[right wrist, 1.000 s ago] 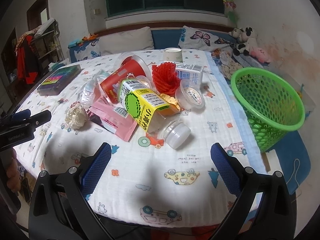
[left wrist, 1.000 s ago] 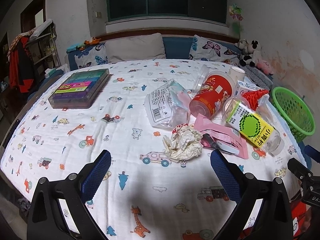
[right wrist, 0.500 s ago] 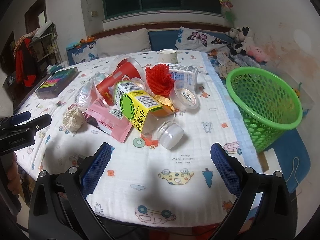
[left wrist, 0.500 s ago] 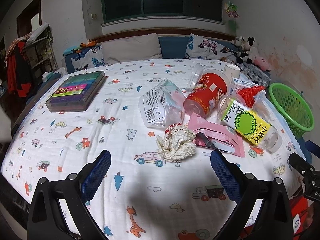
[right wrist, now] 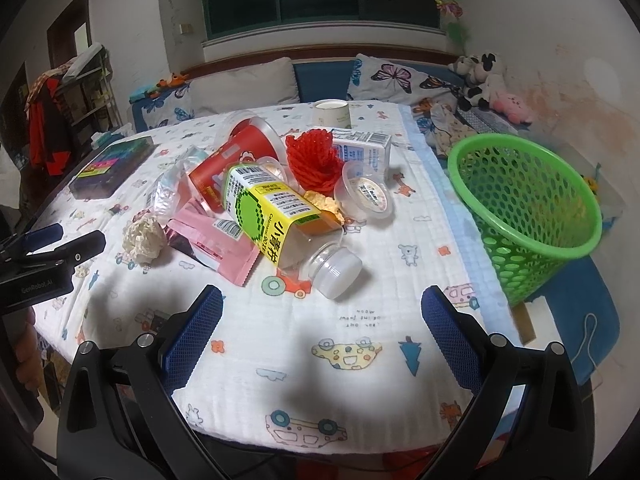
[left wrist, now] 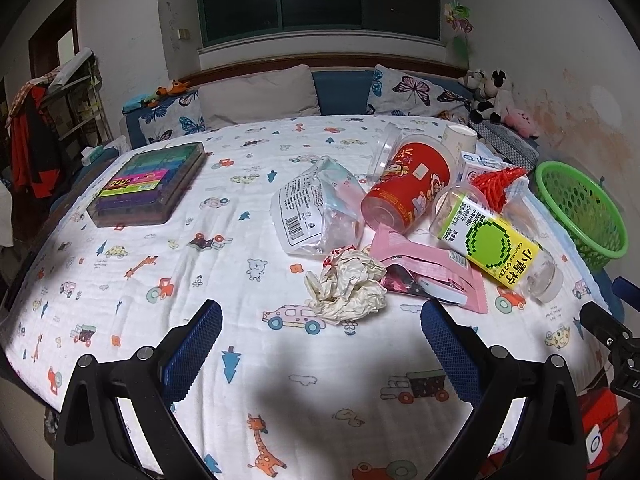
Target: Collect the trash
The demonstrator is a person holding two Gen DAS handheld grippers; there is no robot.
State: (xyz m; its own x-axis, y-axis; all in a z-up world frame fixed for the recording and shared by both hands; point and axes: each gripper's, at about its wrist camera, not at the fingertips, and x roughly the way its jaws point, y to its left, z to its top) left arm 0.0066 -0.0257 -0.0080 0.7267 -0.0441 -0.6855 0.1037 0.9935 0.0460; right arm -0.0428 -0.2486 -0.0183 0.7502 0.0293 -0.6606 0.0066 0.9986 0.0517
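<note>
Trash heaped on the right half of the bed point(left wrist: 120, 280), on a white sheet printed with cars and animals. Crumpled paper wad point(left wrist: 346, 282) nearest the left tongs point(left wrist: 320, 332), touching a torn pink wrapper point(left wrist: 432, 264) on its right. Clear bottle with a yellow-green label point(right wrist: 276, 220) lies on its side across the wrapper, white cap point(right wrist: 340, 272) pointing toward the right tongs point(right wrist: 320, 320). Behind it: red cylindrical tub point(left wrist: 408, 186) on its side, clear plastic bag with a barcode point(left wrist: 316, 212) beside it, red foam net point(right wrist: 316, 158), small lidded plastic cup point(right wrist: 366, 196), white carton point(right wrist: 362, 148), paper cup point(right wrist: 332, 112) upright at the far end. Green perforated basket point(right wrist: 528, 200) stands tilted off the bed's right edge, just beside the mattress, mouth facing the pile. Flat box of coloured blocks point(left wrist: 148, 184) sits well apart on the left side of the bed. Both tongs spread wide, nothing between the blue pads, each hovering over bare sheet short of the pile. Pillows point(left wrist: 256, 96) and soft toys point(right wrist: 484, 80) along the headboard and wall.
</note>
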